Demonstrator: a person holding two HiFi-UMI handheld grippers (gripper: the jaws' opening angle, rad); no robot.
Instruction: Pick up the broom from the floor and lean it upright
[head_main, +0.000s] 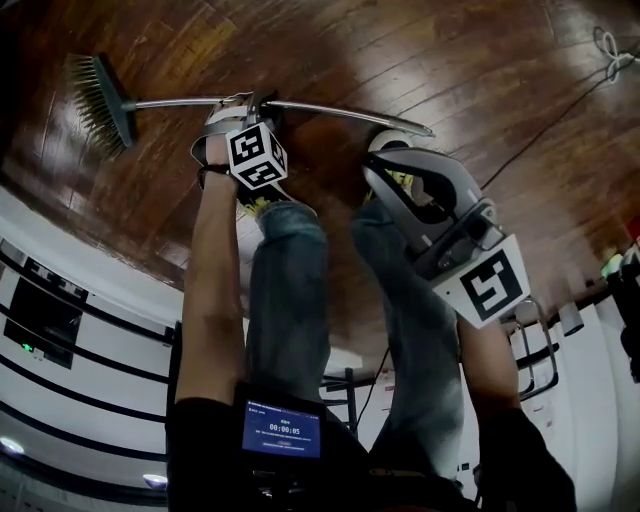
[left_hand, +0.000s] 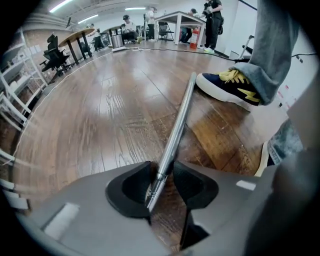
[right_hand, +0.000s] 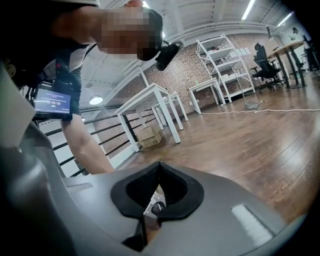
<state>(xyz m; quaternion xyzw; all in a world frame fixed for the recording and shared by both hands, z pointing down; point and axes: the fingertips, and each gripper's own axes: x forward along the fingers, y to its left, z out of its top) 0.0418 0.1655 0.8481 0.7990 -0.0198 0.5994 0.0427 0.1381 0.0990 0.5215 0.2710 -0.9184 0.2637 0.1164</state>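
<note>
The head view hides the stretch of the broom (head_main: 330, 107) that passes under the left gripper (head_main: 250, 102) and its marker cube, and the person's legs (head_main: 290, 290) cover the floor nearer in. The left gripper view shows only the handle (left_hand: 177, 125). Its near end drops behind the gripper body, and its far end stops just beside the toe of a navy shoe (left_hand: 227, 87) with yellow laces. In the head view the tip of the right gripper (head_main: 385, 172) is hard to separate from the pale shoe (head_main: 392, 140) behind it, so I read it from its own view.

There the right gripper (right_hand: 159, 170) has its fingers clenched pad to pad, with nothing caught between them. The fingers of the left gripper (left_hand: 161, 175) are grasping the handle, one black pad on each side of the tube (the contact on the left pad is the less clear of the two).

The wooden floor (head_main: 400, 50) beyond the broom lies open, apart from a dark cable (head_main: 540, 130) running off to the right. In the left gripper view the boards stay clear out to distant desks (left_hand: 175, 20).

The broom lies flat on the floor. It has a slim silver metal handle and a dark bristle head (head_main: 100, 100) at the far left, with its pale bristles fanned outward.
</note>
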